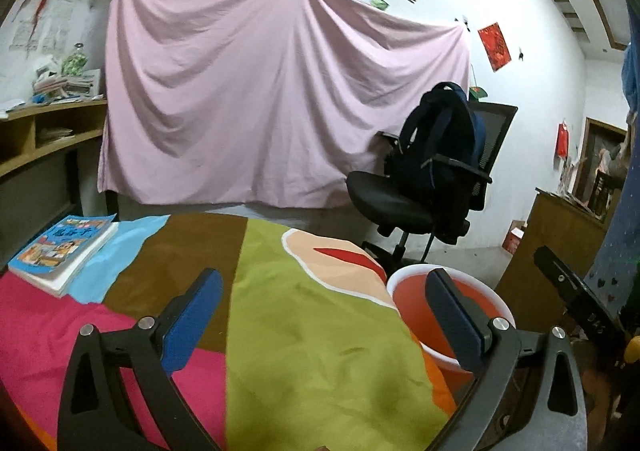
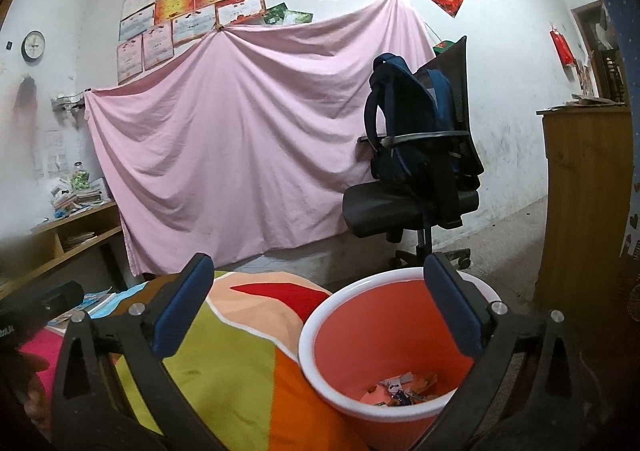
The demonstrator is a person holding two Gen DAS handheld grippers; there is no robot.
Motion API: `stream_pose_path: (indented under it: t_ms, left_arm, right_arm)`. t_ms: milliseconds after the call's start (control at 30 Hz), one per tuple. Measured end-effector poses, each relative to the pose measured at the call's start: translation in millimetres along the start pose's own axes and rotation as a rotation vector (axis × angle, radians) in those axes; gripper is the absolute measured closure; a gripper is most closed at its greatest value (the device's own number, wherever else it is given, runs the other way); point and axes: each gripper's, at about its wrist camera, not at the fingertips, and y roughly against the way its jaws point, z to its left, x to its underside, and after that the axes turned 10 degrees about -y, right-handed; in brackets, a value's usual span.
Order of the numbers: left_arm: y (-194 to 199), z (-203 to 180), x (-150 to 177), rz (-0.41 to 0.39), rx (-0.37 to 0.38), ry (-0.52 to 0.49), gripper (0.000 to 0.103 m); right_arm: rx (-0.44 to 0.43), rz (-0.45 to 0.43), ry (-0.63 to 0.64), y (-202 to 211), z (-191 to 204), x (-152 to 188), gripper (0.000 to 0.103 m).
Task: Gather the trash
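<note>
Left wrist view: left gripper point(image 1: 324, 291) spread wide, nothing between its fingers, above the multicoloured cloth point(image 1: 320, 351). Orange bin point(image 1: 404, 275) with white rim sits just beside the cloth's right edge. Book point(image 1: 60, 247) lies far left.

Right wrist view: right gripper point(image 2: 318, 279) also wide apart, empty, above the bin point(image 2: 320, 315). Trash point(image 2: 400, 389), small wrappers, lies at the bin's bottom.

A backpack point(image 2: 412, 123) sits on an office chair point(image 2: 408, 207) beside a pink sheet point(image 2: 240, 139).
</note>
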Motion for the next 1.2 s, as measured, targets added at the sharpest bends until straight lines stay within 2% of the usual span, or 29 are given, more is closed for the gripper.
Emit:
stream_pose_path:
  t_ms: [533, 900, 1200]
  left_arm:
    - [55, 23, 27, -0.028, -0.051, -0.007, 0.003]
    - [83, 21, 51, -0.044, -0.091, -0.057, 0.003]
    - [94, 19, 76, -0.039, -0.117, -0.058, 0.003]
  right_arm:
    - [-0.021, -0.027, 0.046, 56, 47, 27, 0.000]
    - [-0.007, 0.002, 0.067, 81, 61, 57, 0.000]
    - [-0.024, 0.025, 0.090, 95, 71, 72, 0.000]
